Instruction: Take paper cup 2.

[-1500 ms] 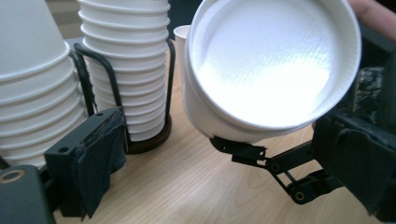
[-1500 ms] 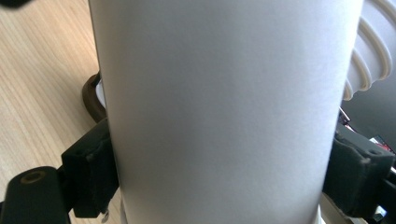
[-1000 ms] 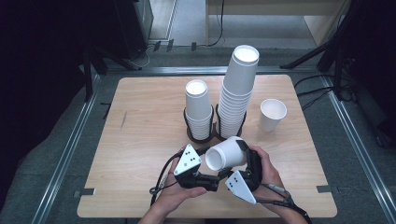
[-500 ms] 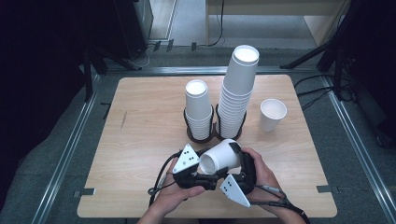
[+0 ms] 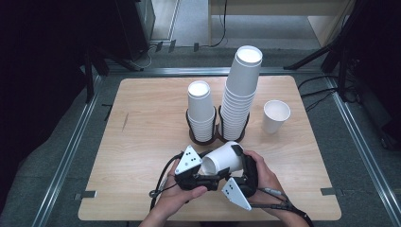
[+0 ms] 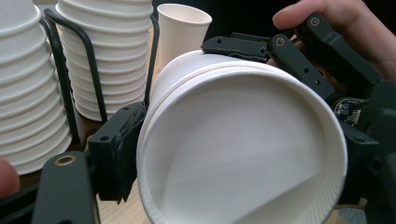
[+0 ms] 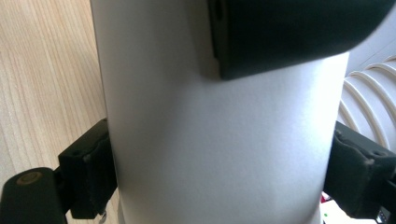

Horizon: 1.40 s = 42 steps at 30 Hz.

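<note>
A white paper cup (image 5: 222, 159) lies on its side above the table's near edge, held between both grippers. Its open mouth (image 6: 243, 154) faces the left gripper's camera, and a second rim line behind the first suggests nested cups. My left gripper (image 5: 204, 166) has just been closing and is shut across the rim; its pad (image 6: 116, 156) presses on the left side. My right gripper (image 5: 240, 161) grips the cup's wall (image 7: 219, 140) farther back. Its jaws have just been opening slightly, and both pads (image 7: 88, 179) still touch the cup.
Two stacks of white cups stand in black wire holders mid-table: a shorter one (image 5: 201, 111) and a taller one (image 5: 241, 92). A single upright cup (image 5: 275, 116) stands to their right. Bare wooden tabletop (image 5: 142, 123) lies to the left; metal rails border the table.
The left gripper's jaws have closed onto the cup's rim. The right gripper's grey plate has shifted slightly left. Both hands and the cup stay in about the same place.
</note>
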Motion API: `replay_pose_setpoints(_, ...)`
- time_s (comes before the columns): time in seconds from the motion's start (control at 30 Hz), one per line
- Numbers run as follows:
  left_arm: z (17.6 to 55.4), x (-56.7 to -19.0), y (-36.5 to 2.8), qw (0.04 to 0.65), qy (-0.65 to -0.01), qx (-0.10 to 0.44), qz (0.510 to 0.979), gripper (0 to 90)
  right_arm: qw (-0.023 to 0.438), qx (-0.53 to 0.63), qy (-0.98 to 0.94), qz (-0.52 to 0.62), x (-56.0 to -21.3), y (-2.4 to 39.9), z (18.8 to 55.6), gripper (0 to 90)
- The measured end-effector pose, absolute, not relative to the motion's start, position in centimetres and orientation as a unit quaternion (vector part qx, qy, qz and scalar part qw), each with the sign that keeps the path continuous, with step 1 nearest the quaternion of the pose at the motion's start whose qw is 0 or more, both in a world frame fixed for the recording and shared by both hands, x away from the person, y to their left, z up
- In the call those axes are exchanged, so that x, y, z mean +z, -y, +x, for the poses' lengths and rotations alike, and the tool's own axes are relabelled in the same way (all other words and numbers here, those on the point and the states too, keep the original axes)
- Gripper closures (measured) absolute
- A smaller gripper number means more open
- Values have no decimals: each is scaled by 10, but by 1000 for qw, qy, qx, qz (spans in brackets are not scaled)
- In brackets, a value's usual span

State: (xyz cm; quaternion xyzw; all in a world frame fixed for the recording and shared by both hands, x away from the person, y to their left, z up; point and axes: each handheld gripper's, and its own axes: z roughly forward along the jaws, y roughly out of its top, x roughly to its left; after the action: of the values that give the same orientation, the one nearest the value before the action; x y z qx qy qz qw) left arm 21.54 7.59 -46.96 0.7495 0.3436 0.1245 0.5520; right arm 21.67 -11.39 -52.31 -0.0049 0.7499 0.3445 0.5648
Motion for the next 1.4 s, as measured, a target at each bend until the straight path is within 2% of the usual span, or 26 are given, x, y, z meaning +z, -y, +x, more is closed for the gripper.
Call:
replay_pose_setpoints(0.3,215,-471,-78,557,-349,125,743,227,551,349,-758,11,-522,113,216,79)
replay_pose_setpoints(0.37,216,-472,-79,549,-353,147,743,232,541,354,-763,13,-522,114,215,48)
replay_pose_setpoints(0.47,217,-473,-82,556,-353,137,740,233,542,357,-761,15,-520,117,214,1)
replay_pose_setpoints(0.63,220,-476,-86,554,-363,149,734,233,545,369,-752,20,-514,120,210,0)
replay_pose_setpoints(0.93,223,-478,-90,567,-372,141,721,233,544,383,-746,33,-505,124,198,0)
replay_pose_setpoints(1.2,223,-480,-90,575,-378,133,713,233,544,365,-744,131,-505,134,197,0)
replay_pose_setpoints(1.23,224,-481,-90,579,-381,134,708,233,530,383,-738,170,-504,138,197,0)
replay_pose_setpoints(1.4,224,-480,-94,595,-385,135,692,232,508,402,-727,226,-505,146,197,0)
